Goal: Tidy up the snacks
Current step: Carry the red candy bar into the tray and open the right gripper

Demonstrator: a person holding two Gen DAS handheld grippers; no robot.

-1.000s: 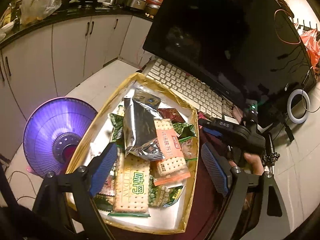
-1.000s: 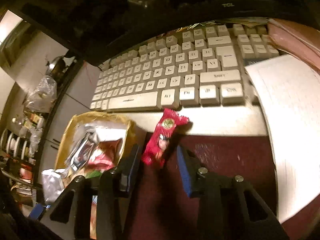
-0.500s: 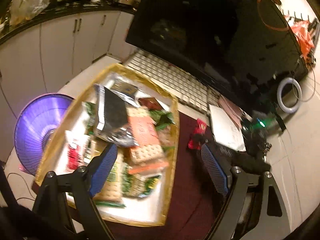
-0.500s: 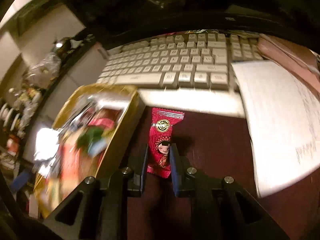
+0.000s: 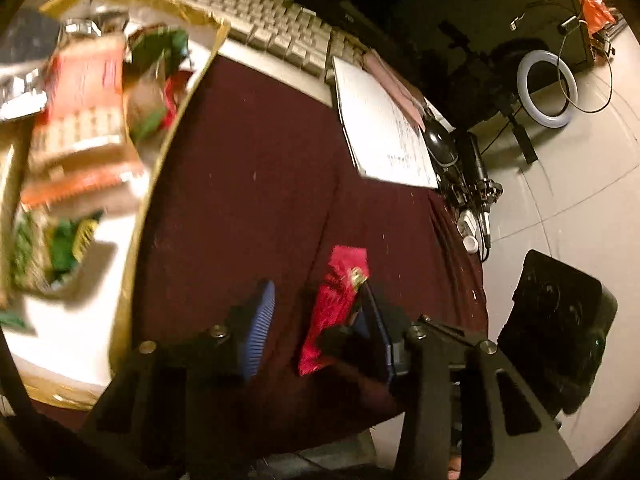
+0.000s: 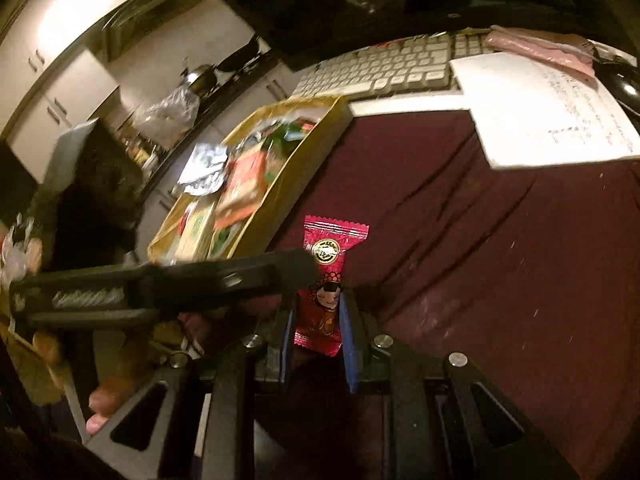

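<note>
Our right gripper [image 6: 315,330], low centre, pinches the red candy [image 6: 326,284] above the cloth [image 6: 480,264]; our left gripper [image 5: 316,320], fingers spread, flanks it.

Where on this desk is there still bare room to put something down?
The dark red cloth lies bare between the gold tray, the keyboard and the white paper. The tray itself is heaped with snacks.
</note>
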